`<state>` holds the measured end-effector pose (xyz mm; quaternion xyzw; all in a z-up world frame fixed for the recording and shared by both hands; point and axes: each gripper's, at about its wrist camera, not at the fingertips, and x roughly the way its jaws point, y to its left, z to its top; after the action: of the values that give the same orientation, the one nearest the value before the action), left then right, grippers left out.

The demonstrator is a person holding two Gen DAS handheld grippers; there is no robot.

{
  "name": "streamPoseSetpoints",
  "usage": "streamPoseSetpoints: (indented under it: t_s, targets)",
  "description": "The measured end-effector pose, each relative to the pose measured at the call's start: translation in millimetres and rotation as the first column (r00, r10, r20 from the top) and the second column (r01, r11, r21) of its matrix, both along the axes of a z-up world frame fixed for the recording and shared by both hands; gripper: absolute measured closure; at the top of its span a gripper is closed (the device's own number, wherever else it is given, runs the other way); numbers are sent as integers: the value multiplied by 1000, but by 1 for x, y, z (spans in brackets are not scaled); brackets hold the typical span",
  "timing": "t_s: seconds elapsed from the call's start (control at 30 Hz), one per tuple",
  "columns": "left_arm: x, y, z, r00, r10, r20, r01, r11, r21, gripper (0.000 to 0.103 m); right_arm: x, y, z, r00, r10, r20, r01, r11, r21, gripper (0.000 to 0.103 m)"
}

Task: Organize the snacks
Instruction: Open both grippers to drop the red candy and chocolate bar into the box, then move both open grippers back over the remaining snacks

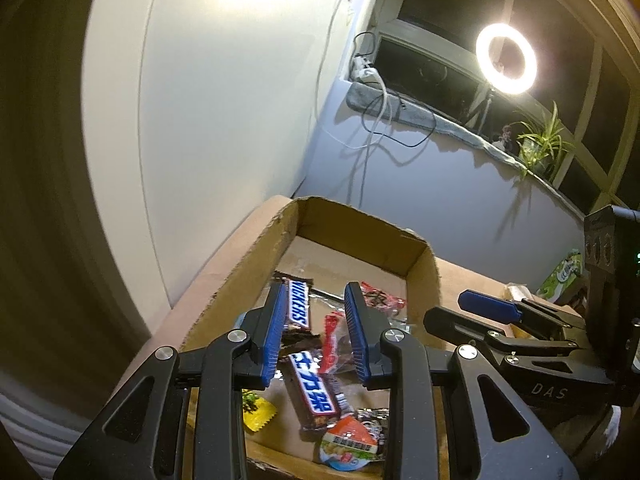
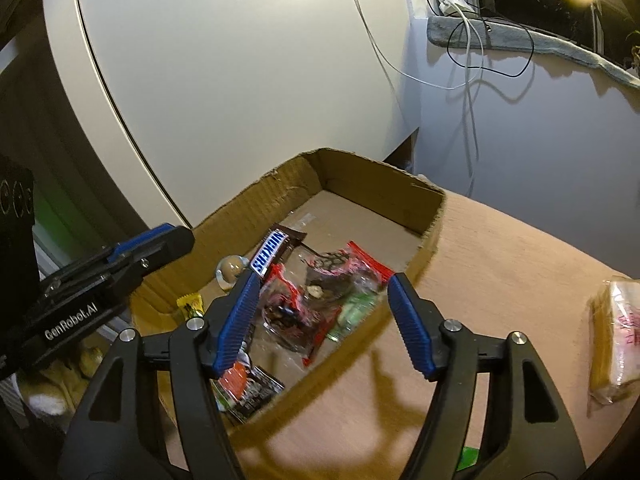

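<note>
My left gripper gaping, empty, over box near edge | right gripper wide, empty, above box right wall | snacks piled inside; pack at table right edge | risk: crinkly wrappers slip, fingers snag wall

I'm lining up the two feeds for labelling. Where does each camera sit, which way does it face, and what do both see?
Left wrist: on the left gripper, above the cardboard box, looking forward and down at its snacks; its own open fingers show, with the right gripper alongside.
Right wrist: on the right gripper, over the box's table-side wall, facing the same way; its open fingers and the left gripper show.
Shared: the box, the Snickers bar, the corner wall.
</note>
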<state>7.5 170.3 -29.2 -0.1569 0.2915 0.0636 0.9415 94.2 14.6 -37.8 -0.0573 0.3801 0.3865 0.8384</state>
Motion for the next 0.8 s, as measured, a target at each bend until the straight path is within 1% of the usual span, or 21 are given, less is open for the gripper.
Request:
streamPoseSetpoints:
  t_s: [0.17,0.43,0.67,0.8]
  targets:
    - [-1,-18,6,999,-52,12,52,999,12,75,-2,-26,2,1000,-22,10,22,999,-25,34]
    - [0,-60,13,986,-163,25,162,986,45,74,-1,-91,-2,994,-108,-3,108,993,-42,34]
    - [3,-105,7,961,-275,-7,275,959,71,75,-5,-128,-15,991,-130,-2,130,987,-92,34]
    - [6,-131,-7,938,-341,-56,344,937,63,74,-9,-148,-31,990,-139,-11,137,982,-131,34]
